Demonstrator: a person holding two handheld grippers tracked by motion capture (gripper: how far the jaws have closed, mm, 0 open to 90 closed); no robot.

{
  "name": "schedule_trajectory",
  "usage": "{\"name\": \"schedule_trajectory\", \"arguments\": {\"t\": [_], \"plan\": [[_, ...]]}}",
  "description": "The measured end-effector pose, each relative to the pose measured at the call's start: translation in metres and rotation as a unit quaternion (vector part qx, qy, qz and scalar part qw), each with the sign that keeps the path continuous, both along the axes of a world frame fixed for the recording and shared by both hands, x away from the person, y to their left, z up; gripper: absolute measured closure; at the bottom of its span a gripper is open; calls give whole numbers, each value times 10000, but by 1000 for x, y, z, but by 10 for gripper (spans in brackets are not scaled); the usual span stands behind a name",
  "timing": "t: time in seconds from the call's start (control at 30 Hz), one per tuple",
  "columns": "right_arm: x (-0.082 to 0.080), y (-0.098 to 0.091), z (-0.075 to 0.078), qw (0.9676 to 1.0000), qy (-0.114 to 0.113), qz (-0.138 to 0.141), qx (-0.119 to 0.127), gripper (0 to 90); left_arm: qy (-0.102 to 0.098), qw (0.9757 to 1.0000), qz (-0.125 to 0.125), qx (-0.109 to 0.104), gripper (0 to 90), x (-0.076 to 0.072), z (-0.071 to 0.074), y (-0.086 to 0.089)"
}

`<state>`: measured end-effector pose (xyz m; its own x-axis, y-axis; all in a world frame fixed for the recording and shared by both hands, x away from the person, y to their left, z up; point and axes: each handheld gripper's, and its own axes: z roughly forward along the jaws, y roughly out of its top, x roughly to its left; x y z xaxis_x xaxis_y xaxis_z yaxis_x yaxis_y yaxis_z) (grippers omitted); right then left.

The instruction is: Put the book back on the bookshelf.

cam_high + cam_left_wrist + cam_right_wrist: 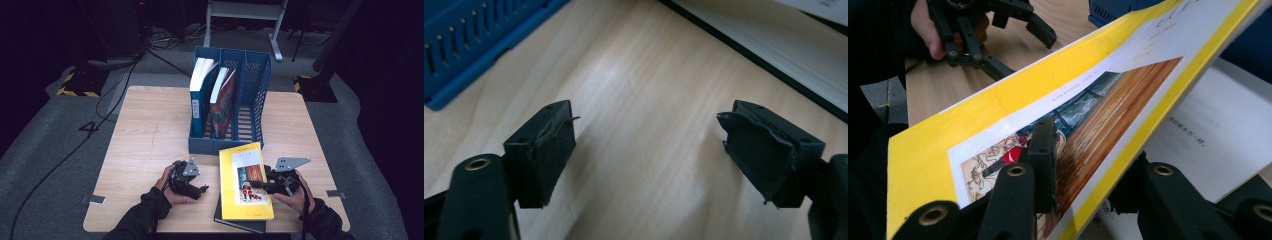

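A light wooden table (150,145) stands on grey carpet (45,150) in a dim room, its far reaches almost black; dark cables (115,95) trail across the floor to the left; yellow-and-black striped tape (75,90) marks a base there, and another at right (300,82); a pale metal frame (245,15) stands beyond the table.

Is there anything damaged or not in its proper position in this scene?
Yes. The left gripper has torn, peeling covering on its pads. The yellow book is tilted up, pinched at its edge by the right gripper, above a dark book. Two books in the blue rack lean sideways.
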<state>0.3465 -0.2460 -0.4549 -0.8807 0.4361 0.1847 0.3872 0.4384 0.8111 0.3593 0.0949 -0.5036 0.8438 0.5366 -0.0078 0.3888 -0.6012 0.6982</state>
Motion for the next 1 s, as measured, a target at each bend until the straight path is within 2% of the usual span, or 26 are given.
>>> {"name": "schedule_trajectory", "arguments": {"t": [0.17, 0.3, 0.37, 0.43, 0.53, 0.67, 0.77, 0.9, 1.0], "plan": [[-3, 0, 0, 9999, -124, -8, 30, 707, 21, 10000, 71, 12, 223, 10, 0, -8], [-4, 0, 0, 9998, -167, 53, 84, 720, -98, 9999, 101, 20, 239, 18, 1, -13], [-5, 0, 0, 9997, -176, 86, 119, 725, -8, 9999, 161, -27, 241, 23, 1, -14], [-7, 1, 0, 9996, -218, 108, 111, 728, -13, 9998, 202, -60, 246, 27, 1, -14], [-9, 1, 1, 9995, -275, 96, 116, 730, -59, 9997, 227, -61, 250, 30, 1, -16], [-10, 2, 1, 9994, -291, 112, 153, 731, -55, 9996, 199, -192, 255, 33, 2, -21], [-12, 2, 2, 9994, -288, 124, 172, 733, -93, 9996, 180, -207, 263, 35, 3, -25], [-14, 3, 3, 9992, -320, 181, 168, 733, -91, 9989, 260, -384, 273, 36, 5, -25], [-14, 3, 3, 9991, -327, 200, 189, 733, -121, 9987, 263, -428, 284, 36, 7, -23]]}}
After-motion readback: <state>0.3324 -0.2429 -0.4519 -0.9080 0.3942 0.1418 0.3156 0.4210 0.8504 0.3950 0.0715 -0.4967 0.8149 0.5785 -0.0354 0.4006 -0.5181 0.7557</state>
